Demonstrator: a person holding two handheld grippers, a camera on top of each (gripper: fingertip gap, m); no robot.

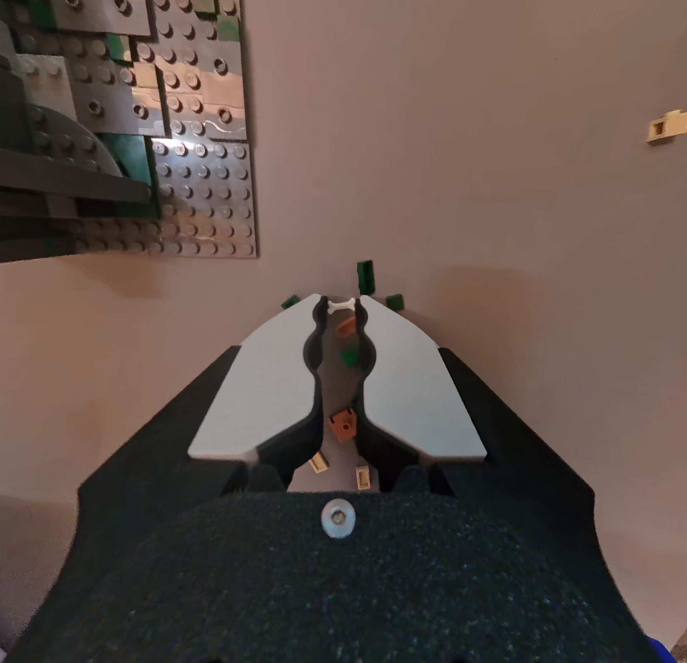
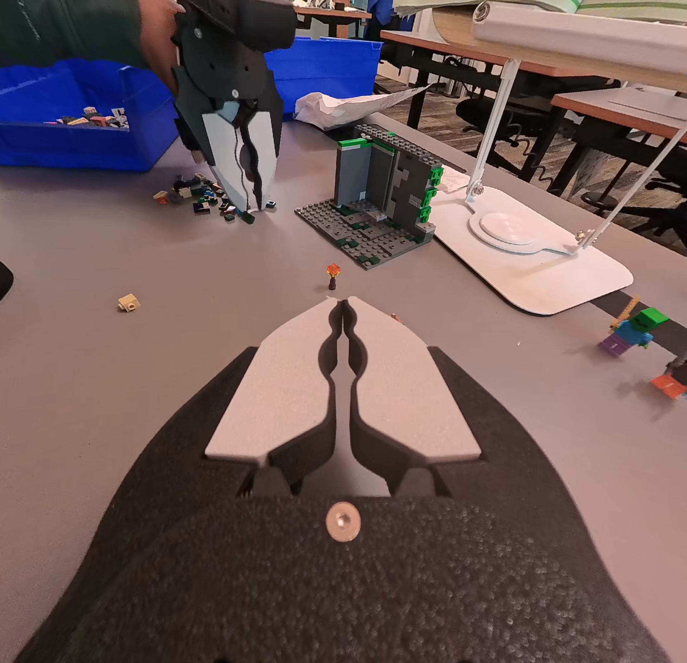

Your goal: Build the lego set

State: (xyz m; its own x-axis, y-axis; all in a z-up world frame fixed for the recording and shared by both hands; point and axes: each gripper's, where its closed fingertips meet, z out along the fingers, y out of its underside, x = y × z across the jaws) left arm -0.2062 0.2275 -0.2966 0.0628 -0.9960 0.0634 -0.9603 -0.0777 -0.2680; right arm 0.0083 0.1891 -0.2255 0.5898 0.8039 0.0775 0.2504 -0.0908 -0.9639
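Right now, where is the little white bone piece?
In the left wrist view the white bone sits crosswise between the tips of the left tongs, with small green pieces on the table just beyond.

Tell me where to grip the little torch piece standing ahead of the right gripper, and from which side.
Probably the dark post under the orange flame of the torch. It stands upright and alone on the table, so come in low and level from the right gripper side, fingers either side of the post. The flame top looks knobbly, a poorer hold.
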